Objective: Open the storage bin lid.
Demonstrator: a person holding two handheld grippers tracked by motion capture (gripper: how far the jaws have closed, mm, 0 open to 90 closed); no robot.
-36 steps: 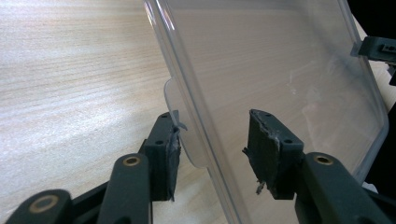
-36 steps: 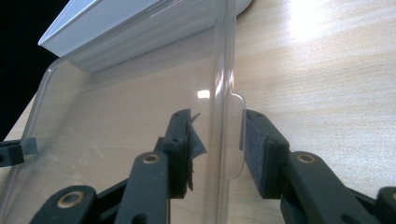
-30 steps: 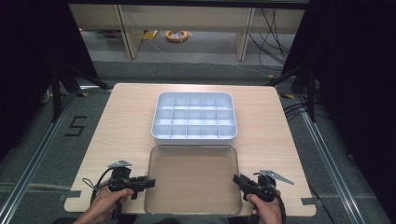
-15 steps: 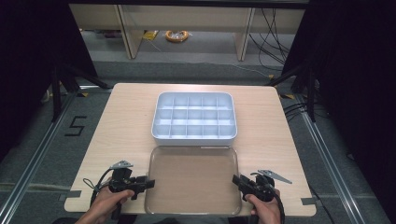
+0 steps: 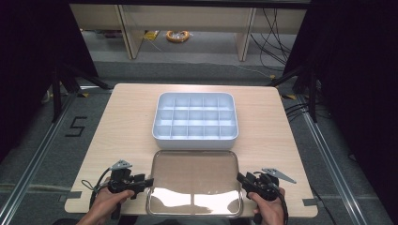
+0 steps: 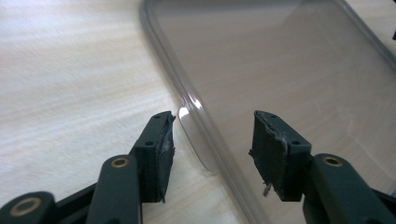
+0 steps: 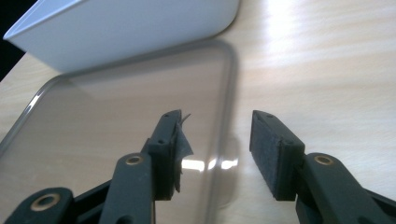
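My left gripper [image 6: 212, 135] gapes astride the left rim of the clear rectangular plastic lid [image 5: 195, 180] on the pale wooden desk [image 5: 117, 122]; my right gripper [image 7: 215, 137], jaws apart, straddles its right rim; the white compartmented plastic tray [image 5: 195, 121] sits just beyond.

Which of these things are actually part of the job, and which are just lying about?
Likely in use:
clear lid, straddled by both open grippers, left and right
white divided box

Lying about:
yellow coil on the floor beyond the table
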